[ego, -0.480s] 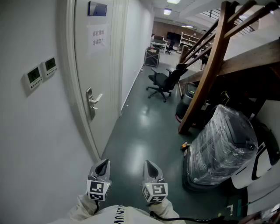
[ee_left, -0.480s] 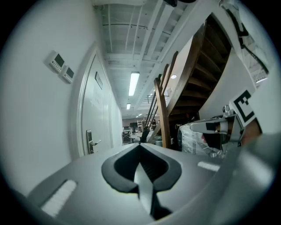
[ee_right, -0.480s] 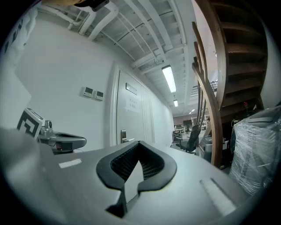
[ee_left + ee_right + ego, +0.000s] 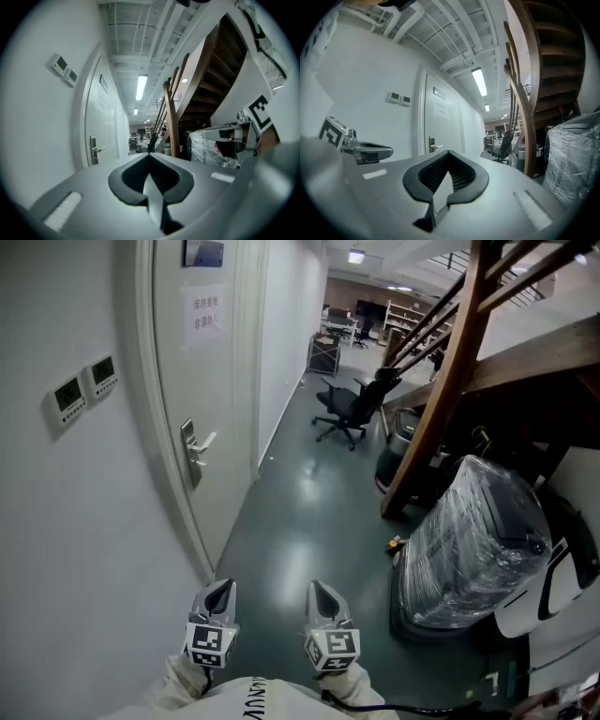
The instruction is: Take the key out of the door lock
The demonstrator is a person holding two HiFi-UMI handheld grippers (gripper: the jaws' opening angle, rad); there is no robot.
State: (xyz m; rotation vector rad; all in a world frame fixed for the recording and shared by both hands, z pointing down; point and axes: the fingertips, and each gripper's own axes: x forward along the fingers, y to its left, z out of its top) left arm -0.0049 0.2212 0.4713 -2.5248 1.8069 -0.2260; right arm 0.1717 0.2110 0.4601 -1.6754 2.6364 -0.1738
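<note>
The door is set in the wall at the left, with its handle at its near edge and two wall control panels mounted nearer than it. Farther down the corridor an office chair is placed, and on the right a plastic-wrapped machine is stood beneath the wooden staircase. The left gripper and right gripper are held side by side, well apart from the door.

Door: painted off-white; handle plate finished in silver.
Floor: coated dark green, glossy.
Staircase: brown wood.
Office chair: black.
Left gripper, right gripper: grey, black-padded; cubes patterned with black-and-white squares.
Wall thermostats: white, greenish displays.
</note>
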